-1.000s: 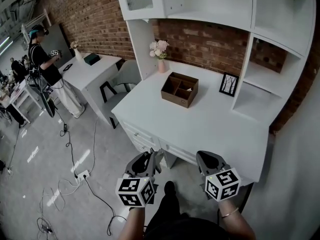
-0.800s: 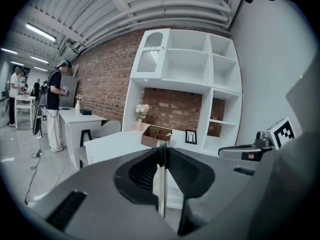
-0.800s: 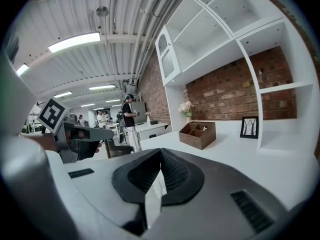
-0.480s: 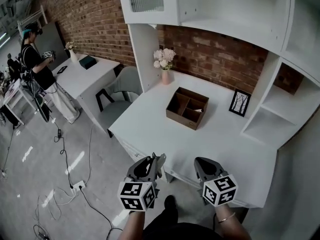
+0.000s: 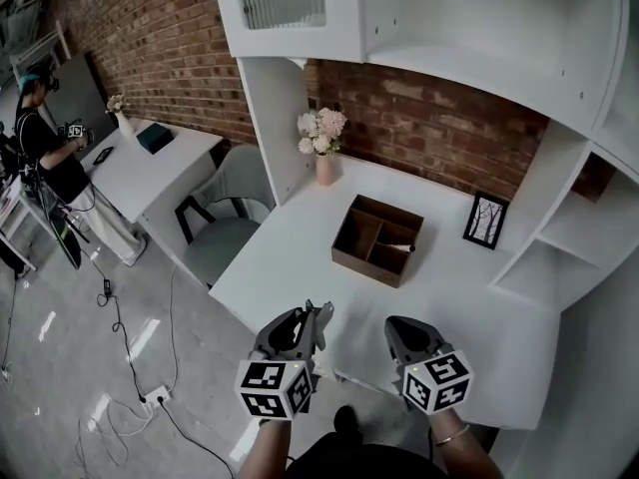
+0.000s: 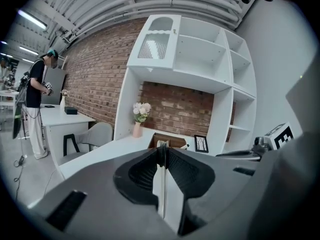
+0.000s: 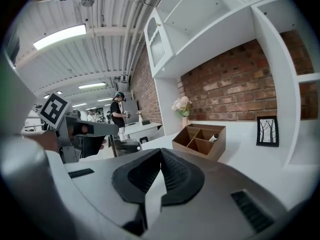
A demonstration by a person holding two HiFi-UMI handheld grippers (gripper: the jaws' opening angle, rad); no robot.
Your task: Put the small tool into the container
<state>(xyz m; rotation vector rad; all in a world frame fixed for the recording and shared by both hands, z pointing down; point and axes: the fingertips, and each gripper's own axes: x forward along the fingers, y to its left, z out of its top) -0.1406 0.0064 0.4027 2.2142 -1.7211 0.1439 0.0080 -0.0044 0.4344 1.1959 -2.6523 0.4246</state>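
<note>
The container is a brown wooden box [image 5: 357, 226] with compartments, standing on the white desk [image 5: 300, 257]; a small white item [image 5: 399, 248] lies in its right part. The box also shows in the left gripper view [image 6: 172, 142] and the right gripper view [image 7: 200, 140]. My left gripper [image 5: 318, 315] hovers at the desk's front edge, well short of the box, shut on a thin small tool [image 6: 161, 145] that pokes out past its tips. Beside it, my right gripper [image 5: 399, 329] is shut with nothing in it, its jaws meeting at the tip [image 7: 161, 150].
A pink vase of flowers [image 5: 321, 138] stands at the desk's back left and a framed picture [image 5: 486, 221] at the back right, under white shelves. A grey chair [image 5: 225, 218] is left of the desk. A person [image 5: 40, 138] stands at another desk far left. Cables lie on the floor.
The head view has drawn closer to the desk, so the box sits lower and nearer in frame. Both grippers kept their place side by side, jaws unchanged.
</note>
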